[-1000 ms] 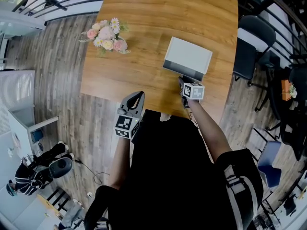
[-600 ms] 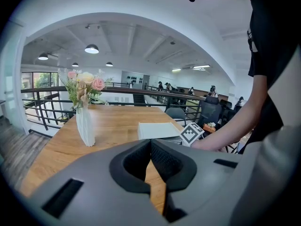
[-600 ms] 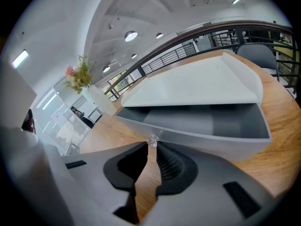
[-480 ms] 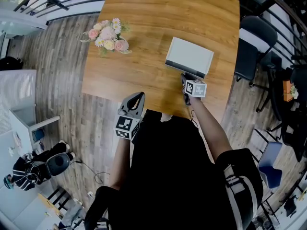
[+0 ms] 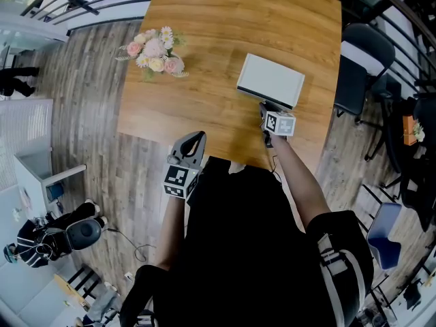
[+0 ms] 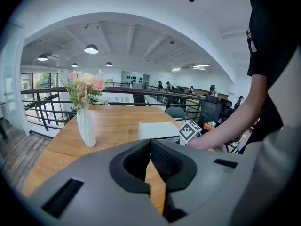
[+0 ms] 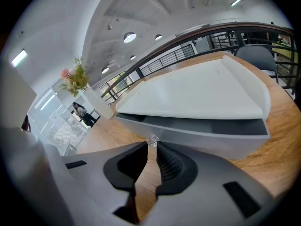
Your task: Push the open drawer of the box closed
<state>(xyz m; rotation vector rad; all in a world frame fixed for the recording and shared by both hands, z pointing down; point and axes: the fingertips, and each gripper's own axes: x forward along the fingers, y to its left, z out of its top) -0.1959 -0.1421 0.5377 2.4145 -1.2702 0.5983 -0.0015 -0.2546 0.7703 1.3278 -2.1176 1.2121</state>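
Note:
The white box (image 5: 270, 79) lies on the wooden table (image 5: 204, 94), right of centre. In the right gripper view its drawer (image 7: 202, 139) stands out only a little, with a narrow dark gap under the box top (image 7: 197, 95). My right gripper (image 7: 151, 148) is shut with nothing held, its tips up against the small clear knob (image 7: 152, 140) on the drawer front. From the head view, the right gripper (image 5: 263, 108) touches the box's near side. My left gripper (image 5: 194, 137) is shut and empty, hanging off the table's near edge by the person's body.
A white vase of pink flowers (image 5: 153, 52) stands at the table's far left, also seen as a vase (image 6: 87, 125) in the left gripper view. A dark chair (image 5: 361, 63) sits just beyond the table's right edge. Railings run behind the table.
The right gripper has moved forward against the drawer front, and the drawer has slid further into the box. The left gripper has stayed put.

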